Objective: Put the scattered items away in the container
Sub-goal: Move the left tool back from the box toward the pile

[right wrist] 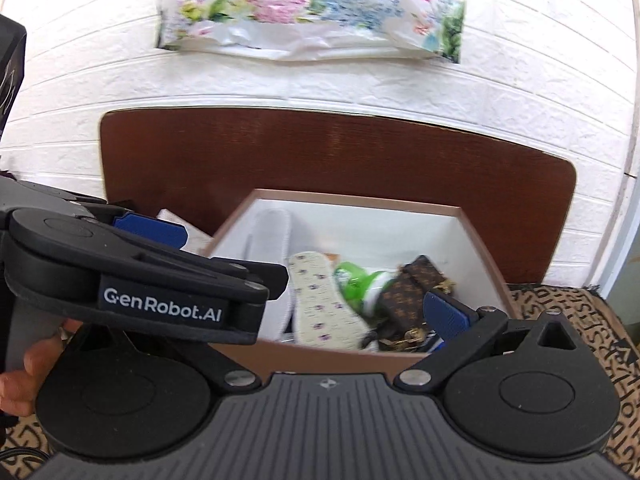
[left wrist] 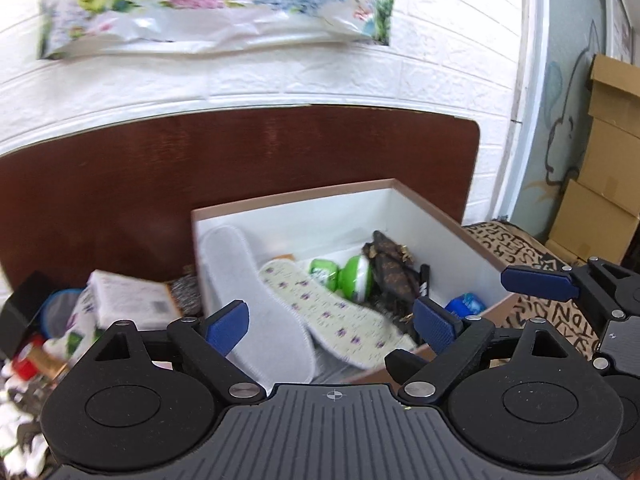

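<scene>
Left wrist view, box (left wrist: 440,236) holding insoles (left wrist: 328,316), green bottle (left wrist: 354,280), patterned pouch (left wrist: 394,272), both hand-held grippers apart, empty

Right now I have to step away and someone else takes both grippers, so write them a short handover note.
Left gripper: open, holding nothing, above the near edge of the box.
Right gripper: appears open and unloaded, beside the left, also facing the box; its left finger is hidden.
Already in the box: white insole, floral insole, green-and-white item, brown patterned pouch, blue item.
Left to do: the pile left of the box, including a white packet and a blue-rimmed item, plus blurred small things.
</scene>
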A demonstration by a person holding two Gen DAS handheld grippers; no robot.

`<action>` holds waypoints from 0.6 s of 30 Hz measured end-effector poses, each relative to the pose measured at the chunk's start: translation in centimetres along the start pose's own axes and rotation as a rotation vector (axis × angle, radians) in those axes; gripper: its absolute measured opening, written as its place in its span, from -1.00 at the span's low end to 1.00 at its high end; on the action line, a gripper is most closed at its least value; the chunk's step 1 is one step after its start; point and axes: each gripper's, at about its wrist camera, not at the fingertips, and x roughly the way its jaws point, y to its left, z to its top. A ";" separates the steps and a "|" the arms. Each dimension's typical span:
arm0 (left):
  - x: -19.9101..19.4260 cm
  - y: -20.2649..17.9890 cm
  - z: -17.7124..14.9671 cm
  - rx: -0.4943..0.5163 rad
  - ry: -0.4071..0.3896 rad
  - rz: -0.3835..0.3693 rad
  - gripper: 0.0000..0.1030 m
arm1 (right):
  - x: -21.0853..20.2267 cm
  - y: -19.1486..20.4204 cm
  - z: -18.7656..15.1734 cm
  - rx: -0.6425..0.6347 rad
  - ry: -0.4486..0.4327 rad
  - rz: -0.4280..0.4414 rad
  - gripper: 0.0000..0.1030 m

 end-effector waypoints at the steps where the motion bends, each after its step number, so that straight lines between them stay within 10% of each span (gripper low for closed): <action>1: -0.5 0.3 -0.5 -0.008 -0.002 0.010 0.88 | -0.2 0.5 -0.3 0.000 -0.002 0.009 1.00; 18: -7.4 8.6 -10.4 -0.172 0.044 0.134 0.91 | -1.1 11.3 -5.2 -0.032 0.025 0.149 1.00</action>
